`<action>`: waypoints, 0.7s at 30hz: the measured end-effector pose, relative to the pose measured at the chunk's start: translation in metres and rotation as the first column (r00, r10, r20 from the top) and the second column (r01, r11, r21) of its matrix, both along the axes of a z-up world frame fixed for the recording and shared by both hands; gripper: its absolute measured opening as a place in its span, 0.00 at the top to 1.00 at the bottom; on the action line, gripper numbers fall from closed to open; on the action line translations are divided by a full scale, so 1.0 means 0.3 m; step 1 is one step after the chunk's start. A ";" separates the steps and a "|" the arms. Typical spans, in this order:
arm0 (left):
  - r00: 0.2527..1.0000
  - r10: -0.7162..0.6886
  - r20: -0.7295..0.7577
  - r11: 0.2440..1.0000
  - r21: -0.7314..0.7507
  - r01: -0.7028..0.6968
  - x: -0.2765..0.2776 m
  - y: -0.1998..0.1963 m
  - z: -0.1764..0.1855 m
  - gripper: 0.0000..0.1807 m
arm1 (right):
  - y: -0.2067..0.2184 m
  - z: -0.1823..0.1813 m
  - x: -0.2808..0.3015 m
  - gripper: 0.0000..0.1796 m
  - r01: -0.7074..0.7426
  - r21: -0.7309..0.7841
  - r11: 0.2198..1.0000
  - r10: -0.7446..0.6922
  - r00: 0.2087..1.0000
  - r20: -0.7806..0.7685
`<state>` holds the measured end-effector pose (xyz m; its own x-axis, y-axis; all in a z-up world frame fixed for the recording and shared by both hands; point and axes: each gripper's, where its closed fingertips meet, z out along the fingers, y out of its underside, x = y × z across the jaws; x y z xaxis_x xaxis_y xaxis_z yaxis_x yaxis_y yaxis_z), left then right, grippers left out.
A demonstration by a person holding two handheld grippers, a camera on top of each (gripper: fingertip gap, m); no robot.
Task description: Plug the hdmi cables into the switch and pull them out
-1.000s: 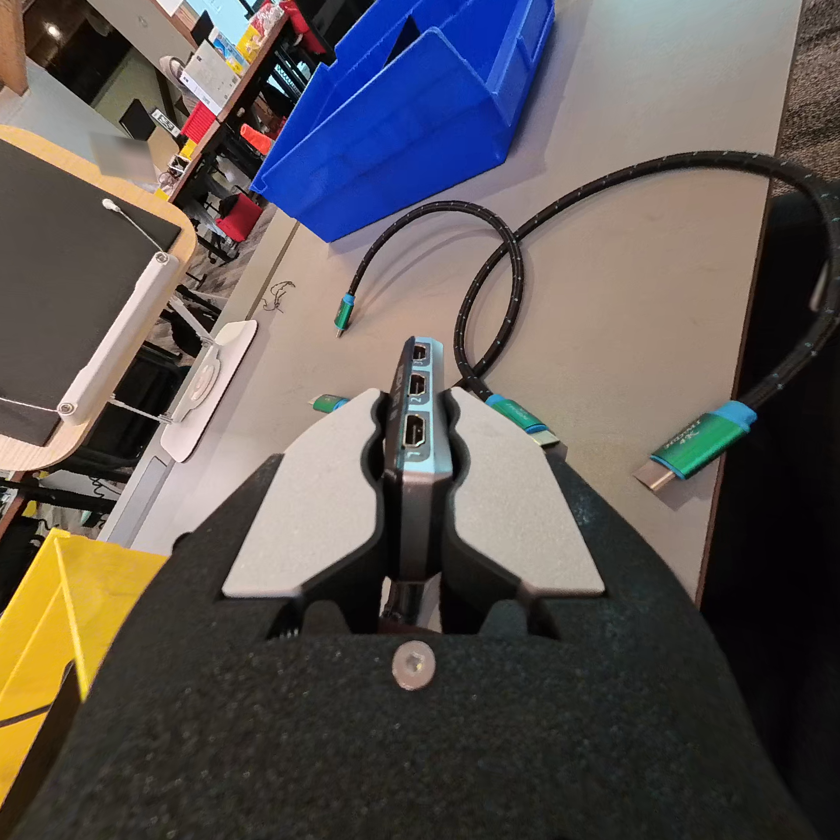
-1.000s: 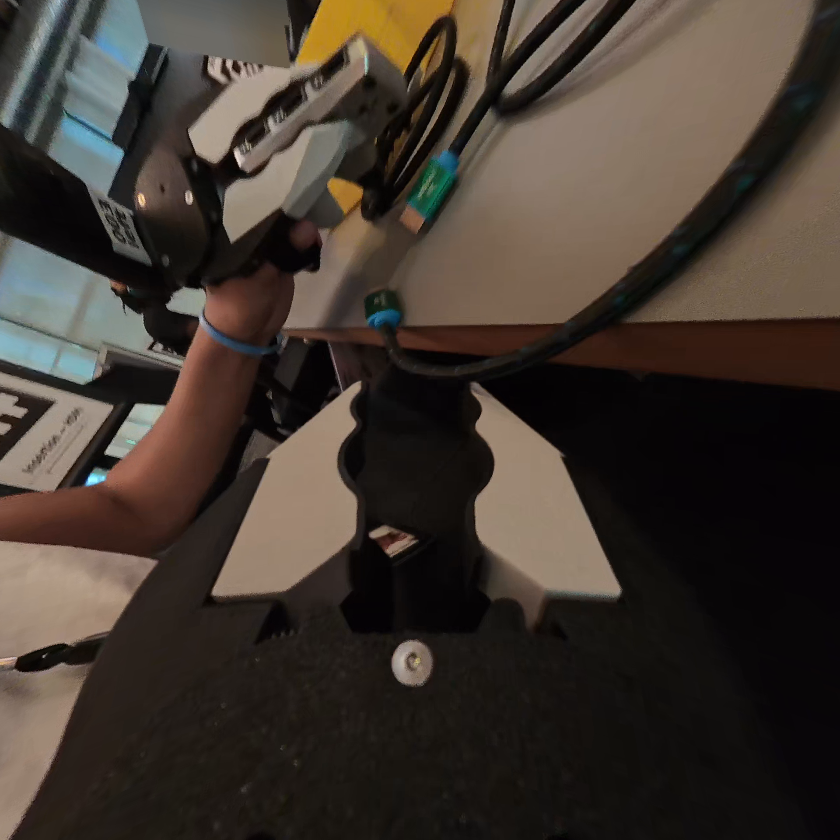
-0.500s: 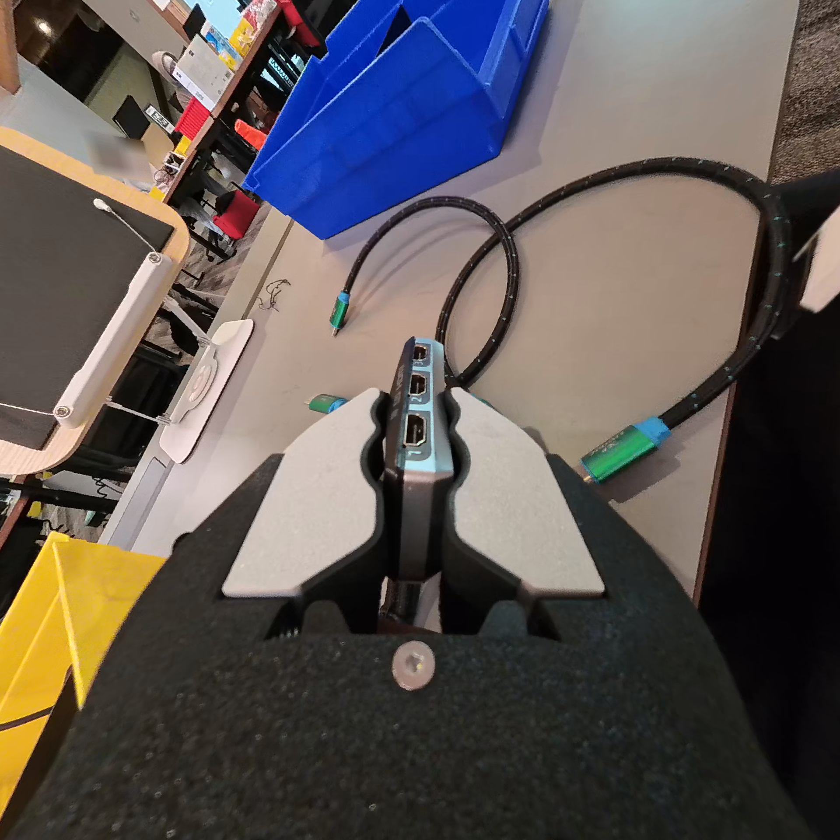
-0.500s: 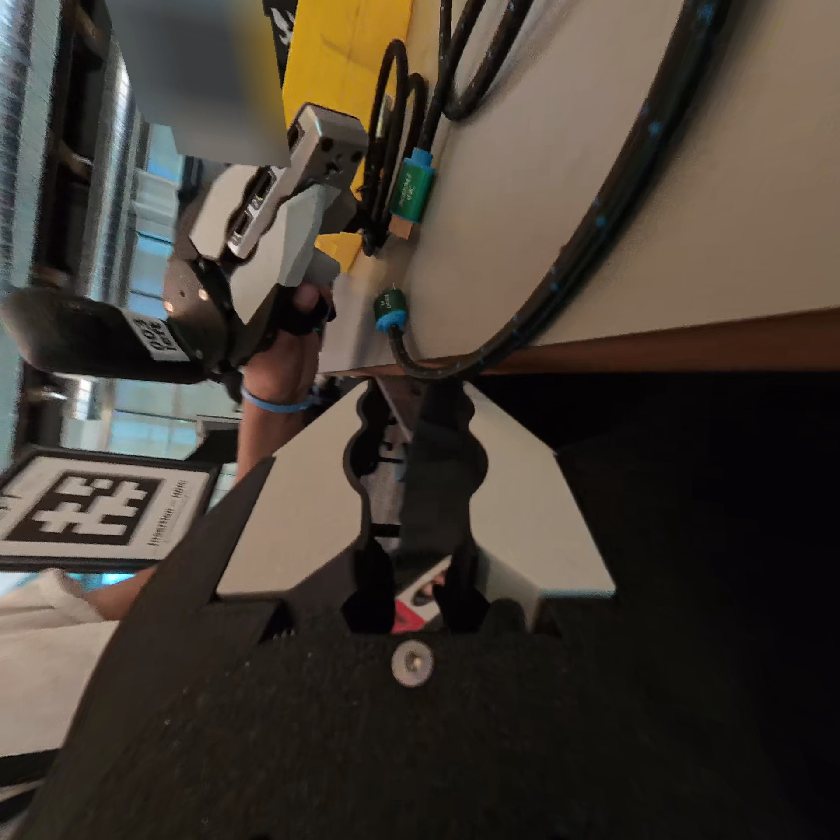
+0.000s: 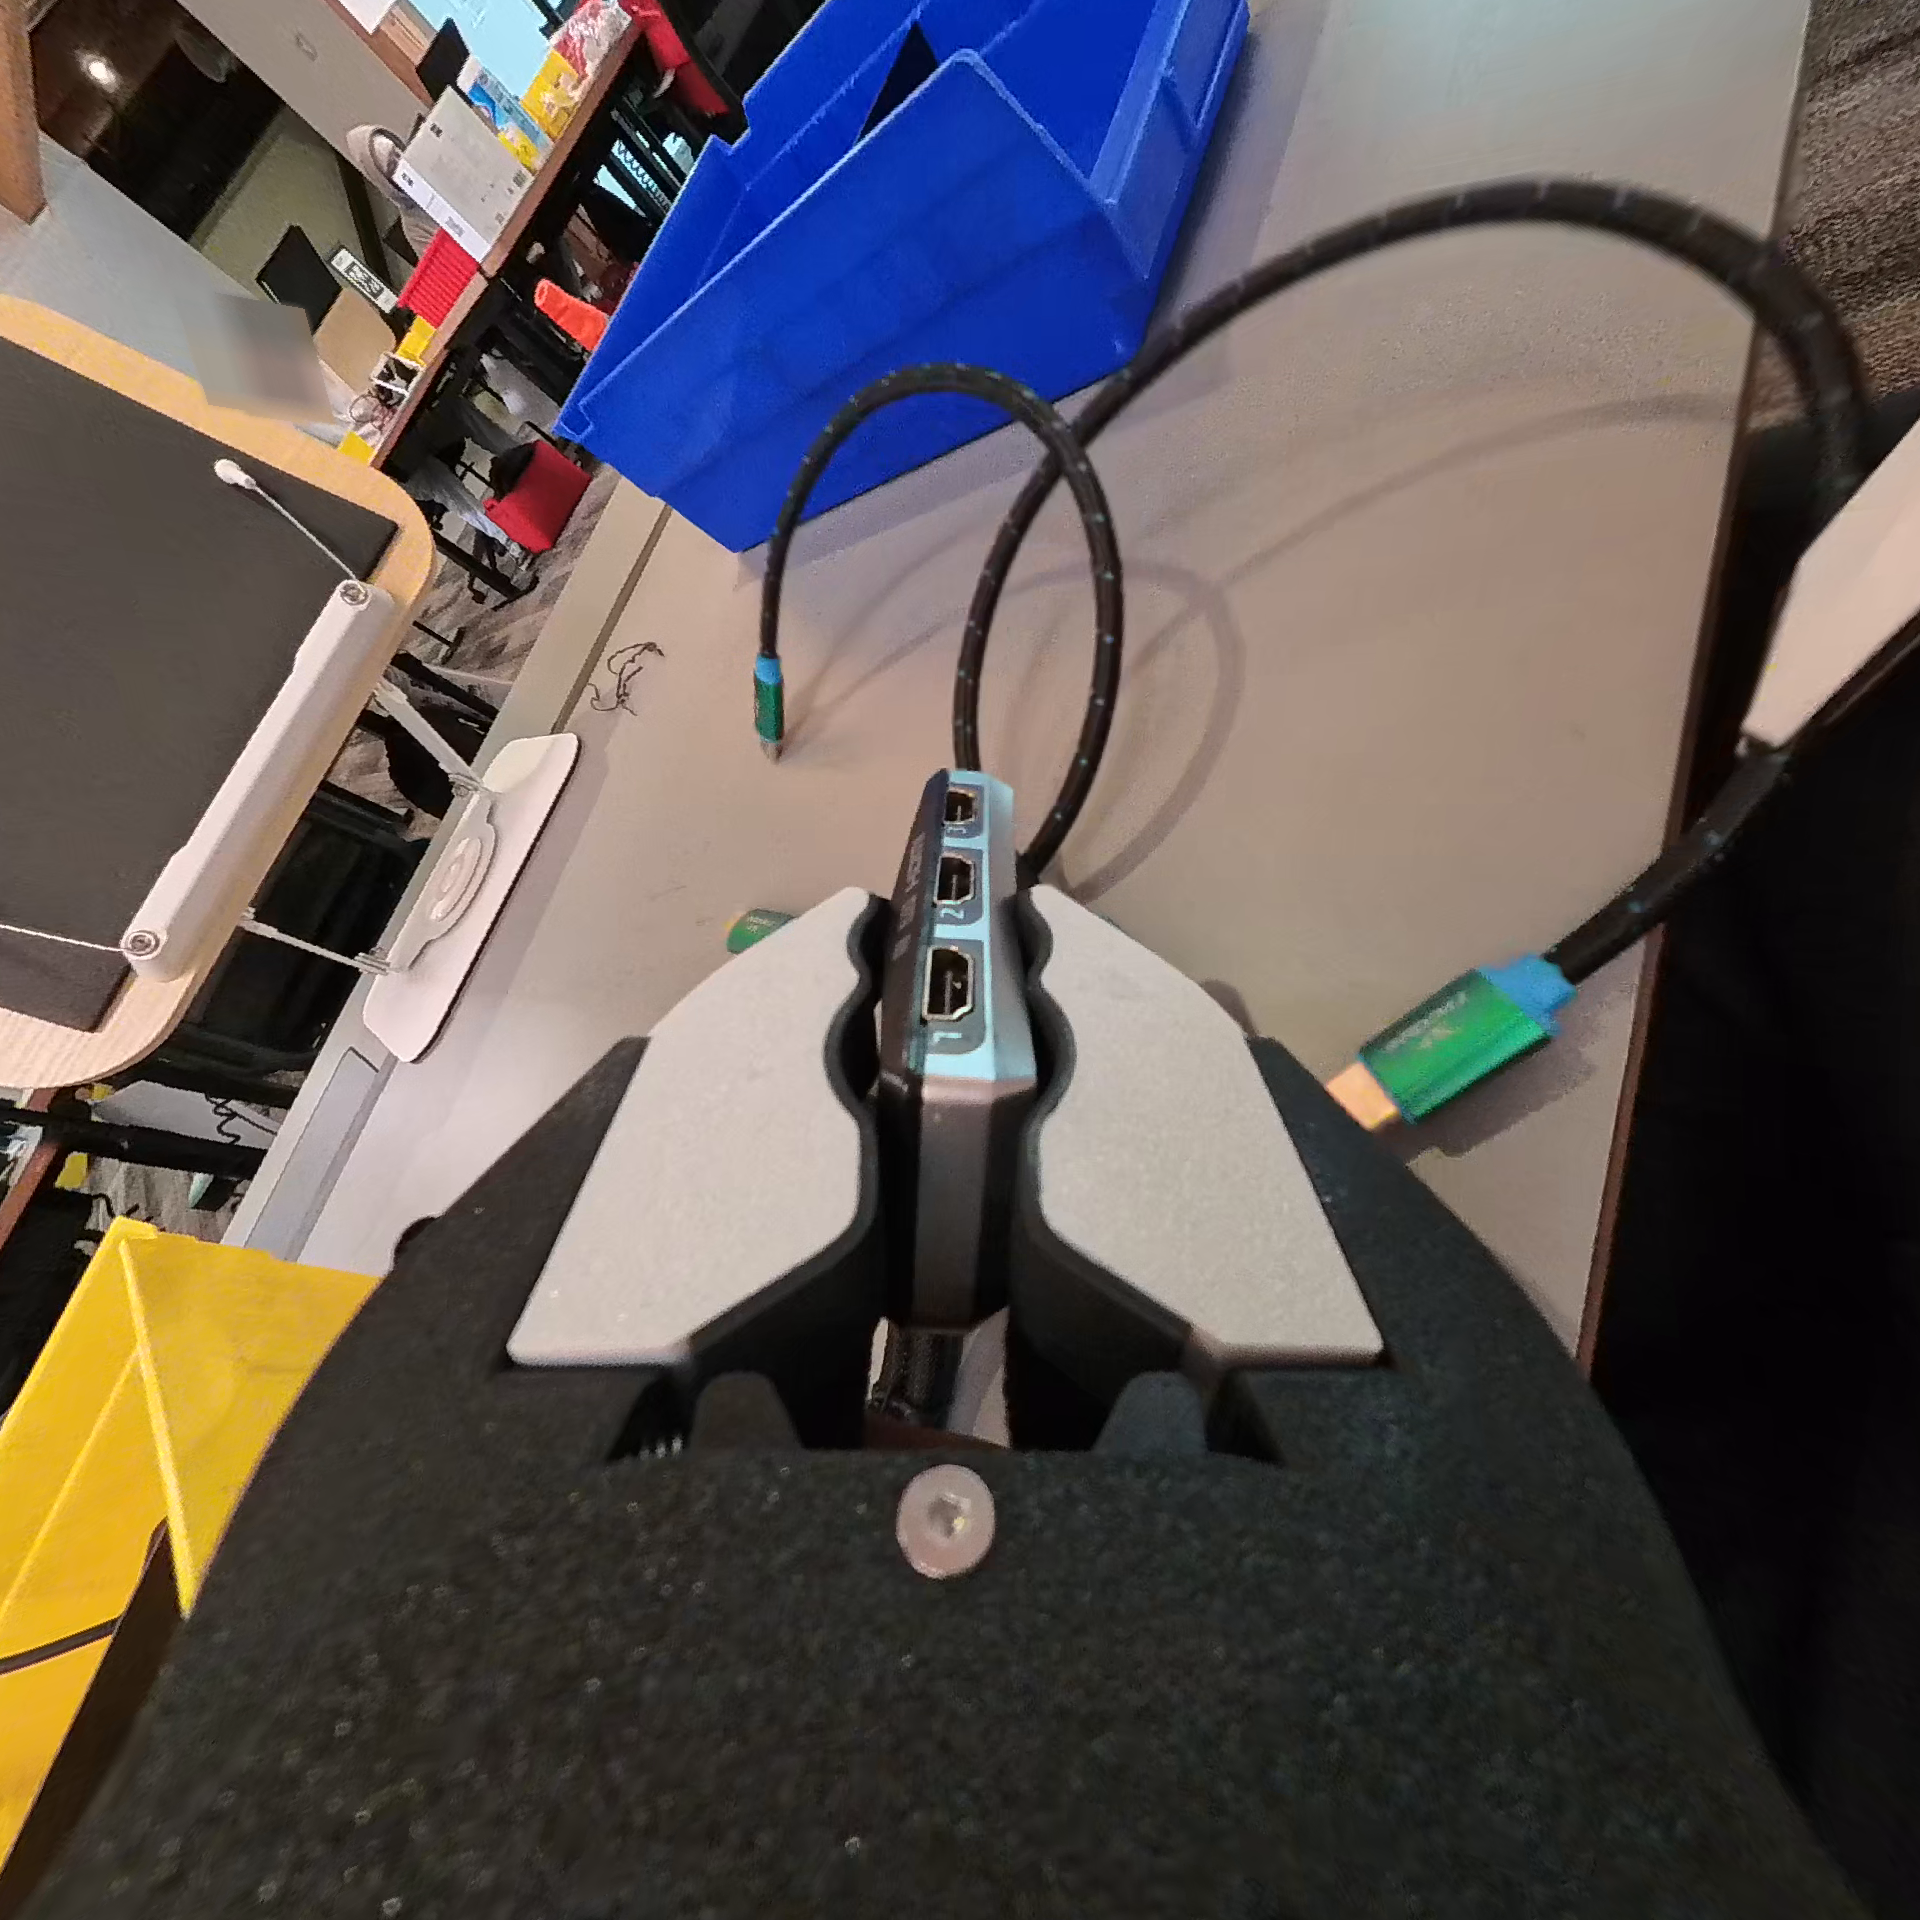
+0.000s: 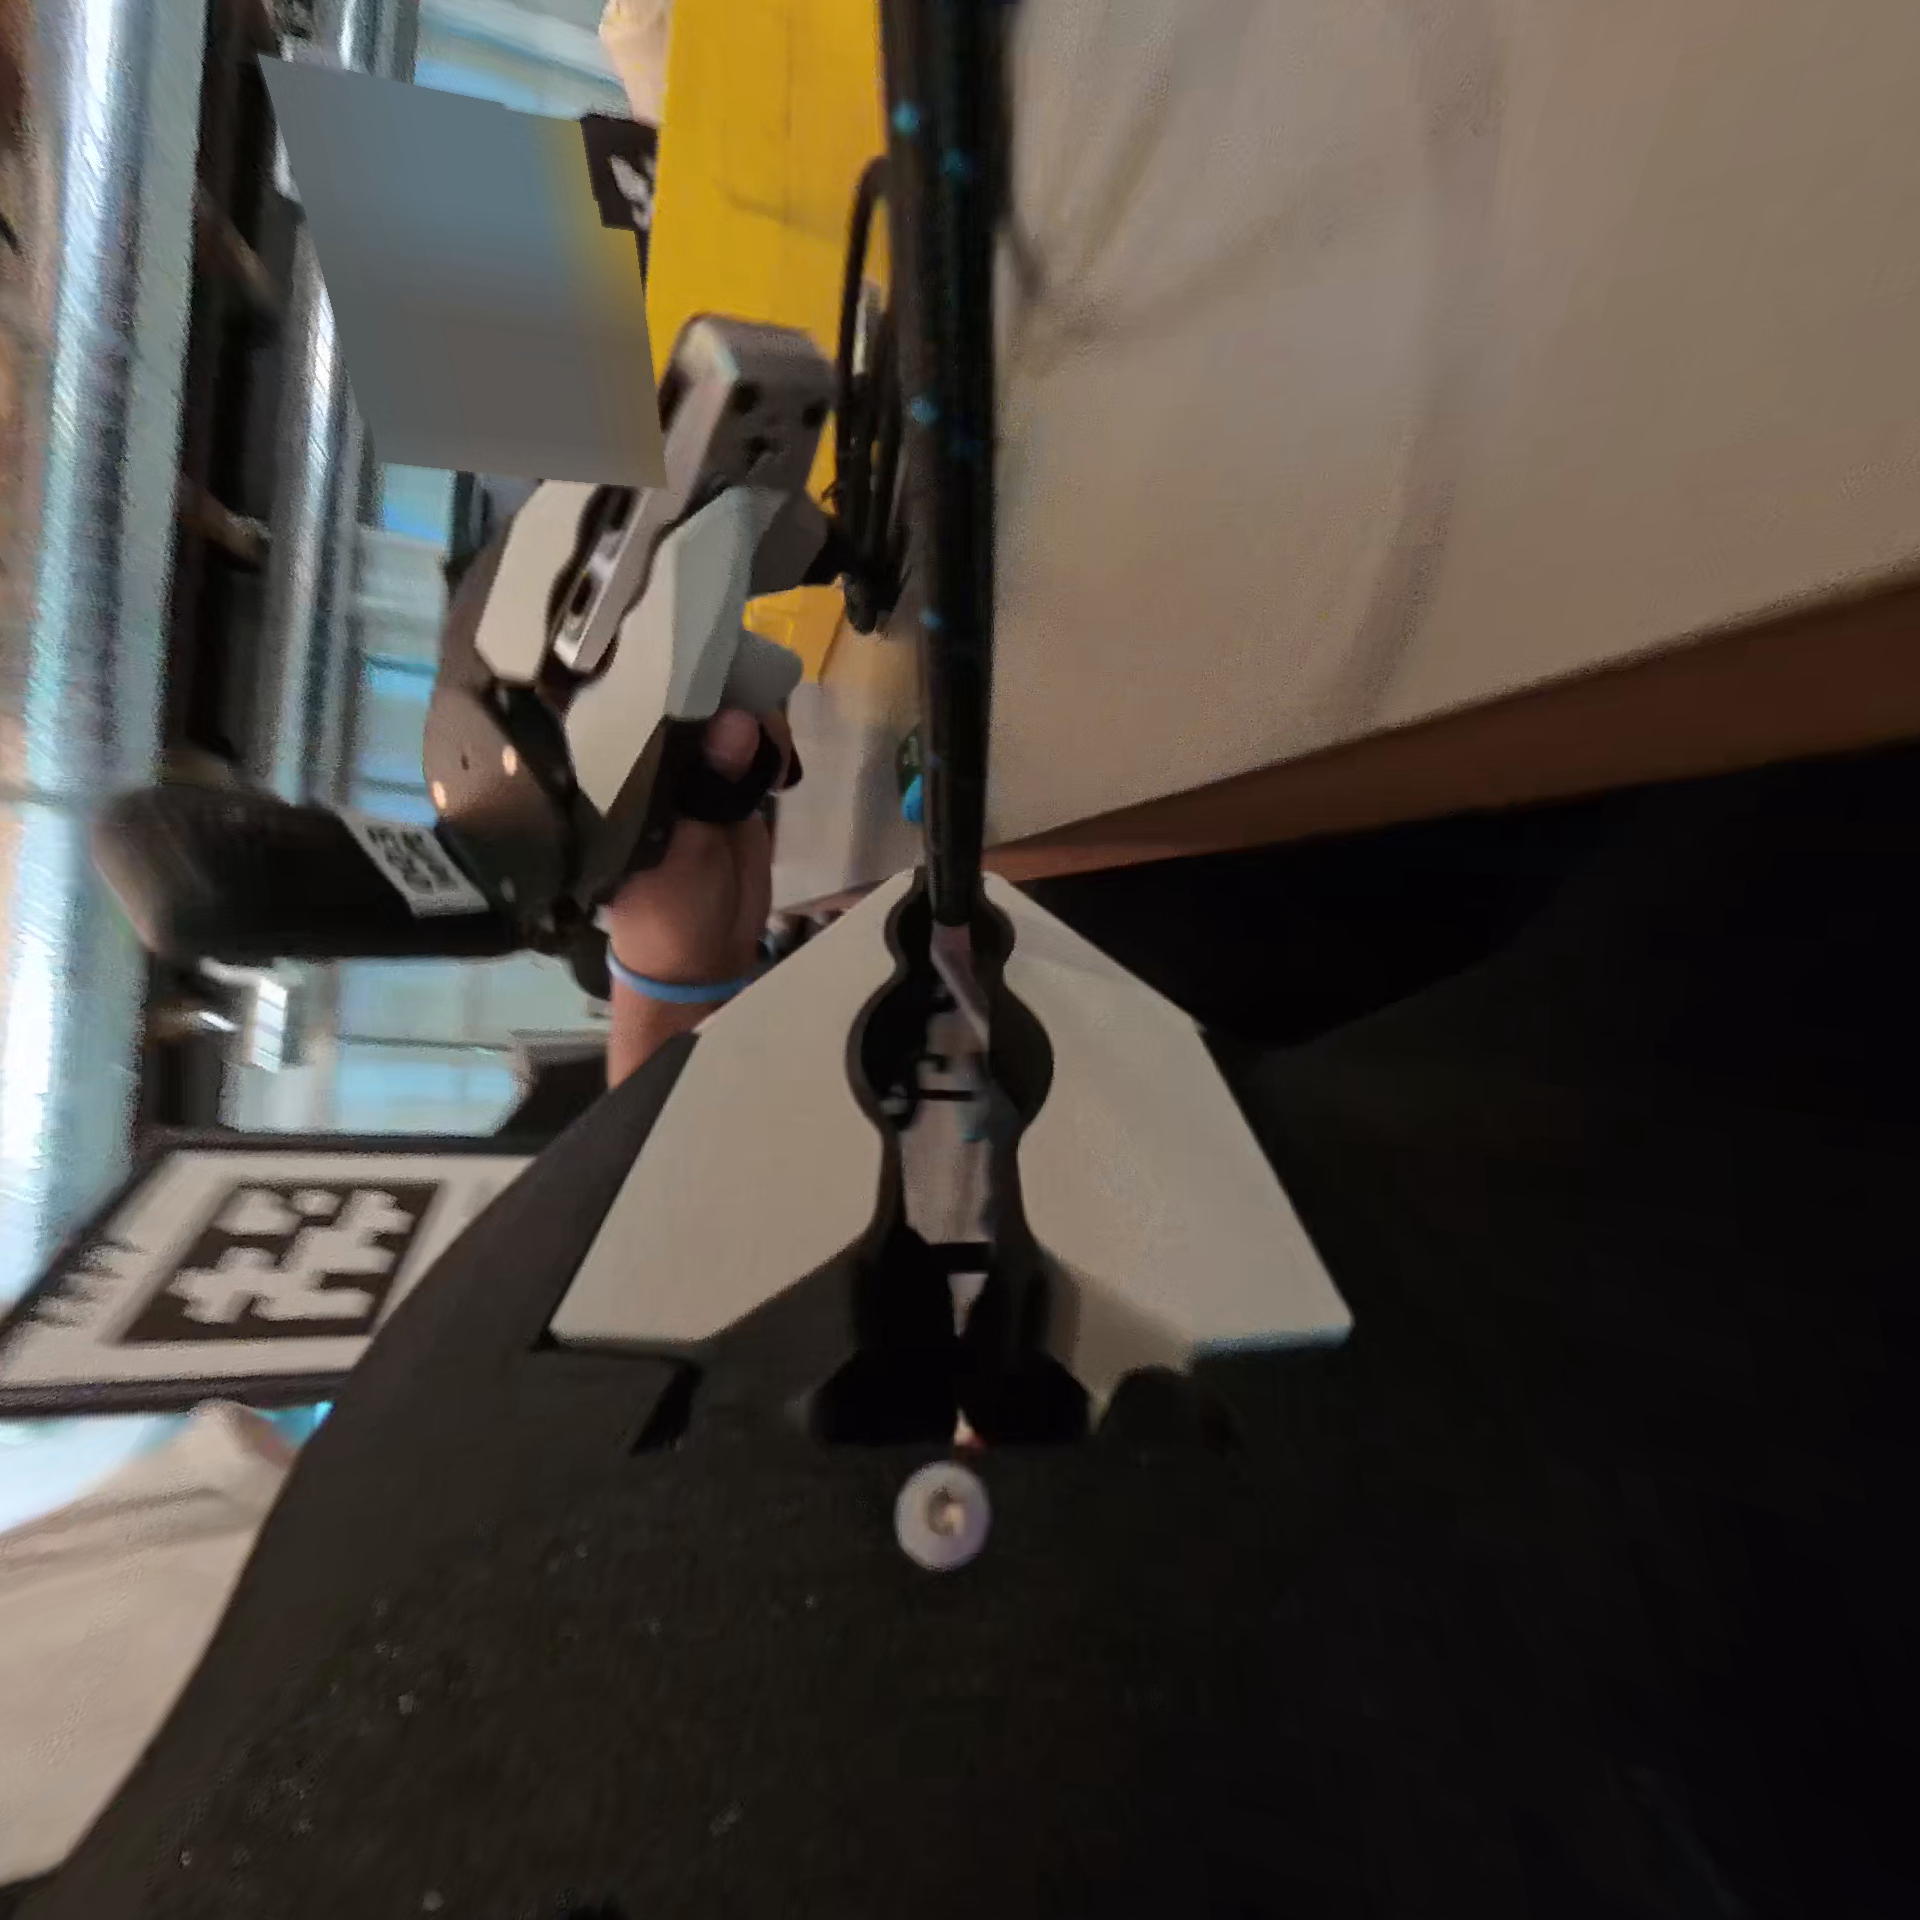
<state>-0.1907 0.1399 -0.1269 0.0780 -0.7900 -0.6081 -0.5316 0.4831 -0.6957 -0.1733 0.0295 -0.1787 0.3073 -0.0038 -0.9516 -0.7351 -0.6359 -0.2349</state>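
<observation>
My left gripper (image 5: 956,914) is shut on the grey HDMI switch (image 5: 961,935), held on edge above the table (image 5: 1403,623) with its three empty ports facing up. The right wrist view shows it too (image 6: 644,582), with the switch (image 6: 748,405). My right gripper (image 6: 951,899) is shut on a thick black braided cable (image 6: 951,520) at the table's near edge. That cable (image 5: 1507,208) arcs over the table and ends in a green and blue plug (image 5: 1455,1049) right of the switch. One right finger (image 5: 1860,623) shows at the frame's edge.
A thinner black cable with a small green plug (image 5: 769,707) lies beyond the switch, and another green plug (image 5: 758,925) peeks from behind my left finger. A blue bin (image 5: 914,239) stands at the back. A yellow bin (image 5: 104,1455) sits at the left below the table. There is about 12 cm between the tips of the two grippers.
My right gripper's jaws have closed on the black braided cable at the table edge, and the cable's loop has shifted. My left gripper still holds the switch in the same place.
</observation>
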 end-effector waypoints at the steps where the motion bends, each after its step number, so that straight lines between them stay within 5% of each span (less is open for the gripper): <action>1: 1.000 0.000 0.001 1.000 0.001 0.000 0.000 0.001 0.001 0.87 | -0.007 0.021 -0.002 0.97 -0.014 0.045 0.999 0.011 0.996 0.085; 4: 1.000 0.002 0.015 1.000 0.006 -0.002 -0.004 0.006 0.012 0.88 | -0.016 0.103 -0.006 0.96 -0.047 0.165 0.985 0.007 0.972 0.234; 11: 0.997 0.000 0.082 0.997 0.078 -0.006 -0.009 0.011 0.068 0.88 | 0.049 0.325 0.115 0.97 -0.043 0.369 0.928 -0.065 0.959 0.277; 15: 0.996 -0.034 0.085 0.987 0.159 0.020 -0.002 -0.005 0.080 0.88 | 0.094 0.415 0.147 0.96 -0.213 0.464 0.860 -0.045 0.873 0.485; 21: 0.996 -0.046 0.077 0.981 0.193 0.030 0.002 -0.012 0.079 0.88 | 0.118 0.466 0.105 0.97 -0.386 0.556 0.736 0.006 0.825 0.565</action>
<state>-0.1901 0.1363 -0.1031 0.1053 -0.6629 -0.7413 -0.4564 0.6301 -0.6283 -0.1418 0.0648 -0.0390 0.6476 0.6433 -0.4084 -0.2638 -0.3135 -0.9122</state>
